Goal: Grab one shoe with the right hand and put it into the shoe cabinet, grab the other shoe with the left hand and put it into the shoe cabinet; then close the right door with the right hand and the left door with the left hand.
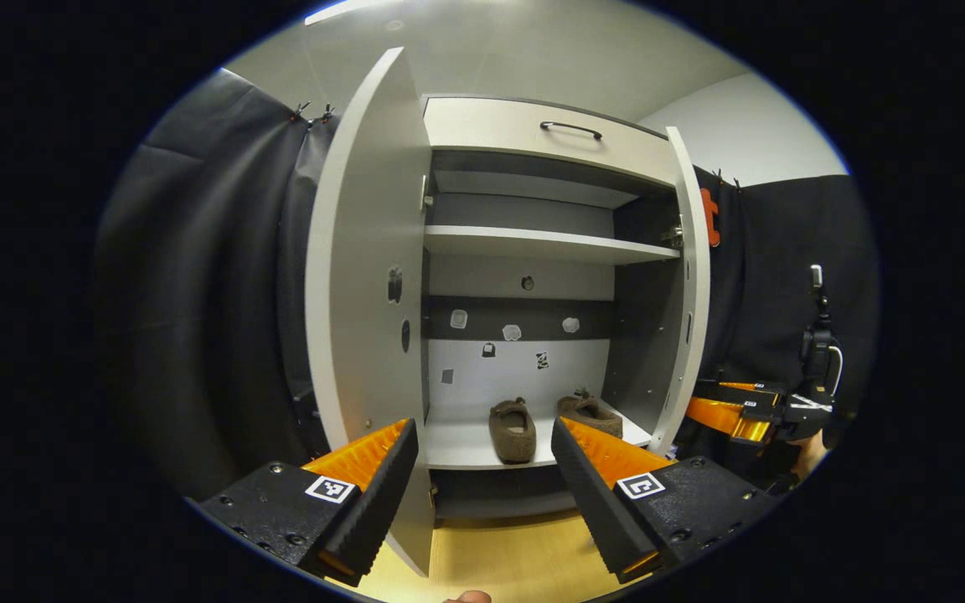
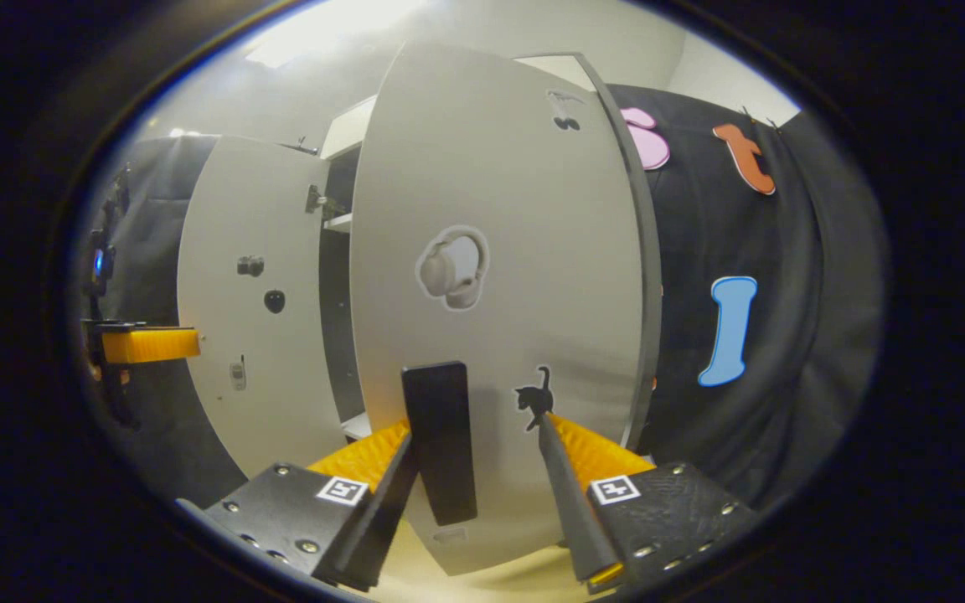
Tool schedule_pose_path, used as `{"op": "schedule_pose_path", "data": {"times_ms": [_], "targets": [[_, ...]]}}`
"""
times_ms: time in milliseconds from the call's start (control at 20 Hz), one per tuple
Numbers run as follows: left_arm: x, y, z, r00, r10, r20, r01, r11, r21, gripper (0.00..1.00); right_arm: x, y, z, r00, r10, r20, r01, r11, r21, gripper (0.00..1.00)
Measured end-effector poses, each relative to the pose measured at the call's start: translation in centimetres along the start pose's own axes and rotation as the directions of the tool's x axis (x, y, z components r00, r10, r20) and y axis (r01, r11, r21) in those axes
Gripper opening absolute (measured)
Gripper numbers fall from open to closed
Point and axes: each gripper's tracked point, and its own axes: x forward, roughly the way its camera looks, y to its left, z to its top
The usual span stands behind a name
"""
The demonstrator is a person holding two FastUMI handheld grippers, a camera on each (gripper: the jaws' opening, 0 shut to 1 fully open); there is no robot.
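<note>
- The shoe cabinet stands with both doors swung out, its shelves in plain sight from the left gripper view.
- Two brown shoes sit side by side on the bottom shelf: the left shoe nearer the front, the right shoe a little farther back and close to the right side wall.
- The left gripper hangs in front of the opening with its fingers spread wide, grasping nothing; the left door stands just beside its left finger.
- The right gripper is up close against the outer face of the right door, fingers apart on either side of the dark door handle; whether they touch it, I cannot tell.
- Seen from the left gripper view, the right gripper sits far right, beyond the right door's edge.
</note>
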Motion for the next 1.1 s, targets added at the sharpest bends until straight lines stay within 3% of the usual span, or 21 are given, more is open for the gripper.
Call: {"op": "schedule_pose_path", "data": {"times_ms": [150,700,1000,1050,1100], "targets": [[-1.5,1.5,0.5,0.999,0.034,0.018,-0.034,0.999,-0.008,0.98,1.3,0.7,-0.2,1.0,0.001,0.001,-0.001,1.0,0.02,0.99],[-5.2,11.6,-0.8,0.966,0.259,0.016,-0.258,0.965,-0.05,0.96,4.7,2.5,-0.3,0.999,-0.036,0.018,0.035,0.999,0.029,1.0],[-3.6,14.8,-2.9,0.961,0.275,-0.027,-0.276,0.96,-0.038,0.93,5.6,2.7,0.0,0.998,-0.07,0.009,0.069,0.997,0.043,1.0],[-3.2,15.0,-3.2,0.964,0.265,-0.031,-0.266,0.963,-0.034,0.99,5.5,2.7,0.0,0.997,-0.075,0.013,0.075,0.996,0.043,1.0],[-2.7,15.1,-3.4,0.966,0.255,-0.036,-0.256,0.966,-0.029,0.93,5.3,2.8,0.0,0.997,-0.077,0.019,0.076,0.996,0.047,0.99]]}}
